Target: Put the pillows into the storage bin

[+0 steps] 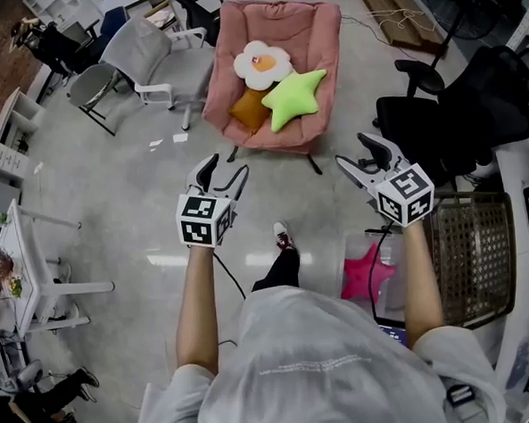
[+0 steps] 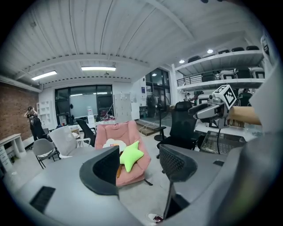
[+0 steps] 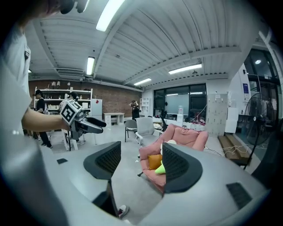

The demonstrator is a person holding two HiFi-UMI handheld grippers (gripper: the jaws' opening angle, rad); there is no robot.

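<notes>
A: Upper centre of the frame, which colours?
B: A pink chair (image 1: 275,18), a white flower pillow (image 1: 263,64) with a yellow centre, a lime-green star pillow (image 1: 294,98), an orange pillow (image 1: 250,109).
A: Lower right?
B: A magenta star pillow (image 1: 362,276).

three pillows (image 1: 277,87) lay on the armchair (image 1: 317,26) ahead, another pillow (image 1: 363,277) sat in the storage bin (image 1: 354,243) at right, basket (image 1: 475,258) beside it
</notes>
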